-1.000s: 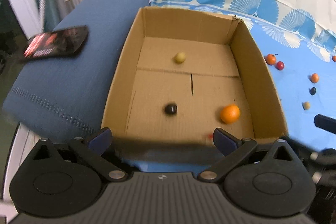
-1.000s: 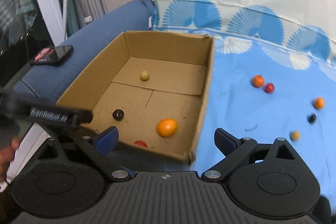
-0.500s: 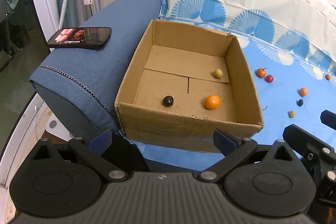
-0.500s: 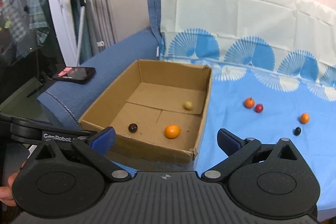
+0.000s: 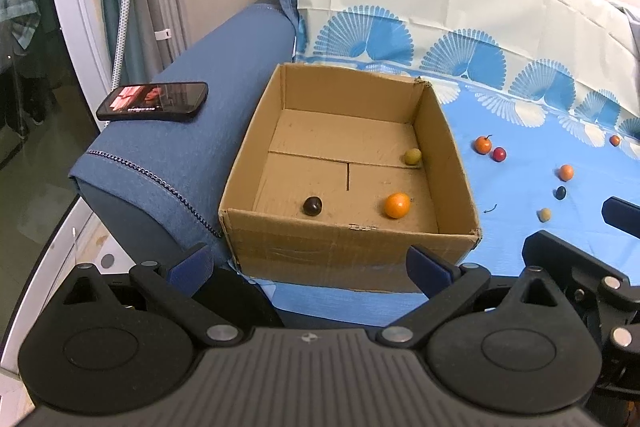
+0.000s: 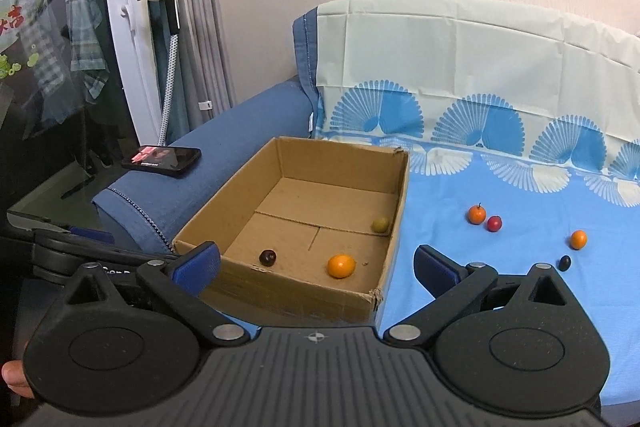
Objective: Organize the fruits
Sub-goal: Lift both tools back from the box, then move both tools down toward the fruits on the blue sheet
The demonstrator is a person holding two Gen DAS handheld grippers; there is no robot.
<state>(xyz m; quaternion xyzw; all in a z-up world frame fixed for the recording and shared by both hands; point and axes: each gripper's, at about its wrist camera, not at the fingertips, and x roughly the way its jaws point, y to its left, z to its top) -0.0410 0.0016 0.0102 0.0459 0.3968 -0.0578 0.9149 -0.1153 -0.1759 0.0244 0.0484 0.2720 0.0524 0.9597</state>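
Left gripper [image 5: 308, 261]: spread, empty, before box
Right gripper [image 6: 316, 261]: spread, empty
Cardboard box [image 5: 352, 255]: on blue cloth [image 6: 500, 279]
Inside box: orange [image 5: 397, 205], dark fruit [image 5: 312, 205], yellow-green fruit [image 5: 412, 156]
Right of box: loose fruits [image 5: 483, 145]
Left of box: phone [image 5: 154, 101] on armrest [image 5: 192, 151]

Brown cardboard box [image 5: 348, 247], orange fruit [image 5: 397, 205], dark plum [image 5: 312, 205], yellow-green fruit [image 5: 412, 156], blue fan-patterned cloth [image 6: 500, 187], denim-blue sofa arm [image 5: 192, 147], black phone [image 5: 154, 101]
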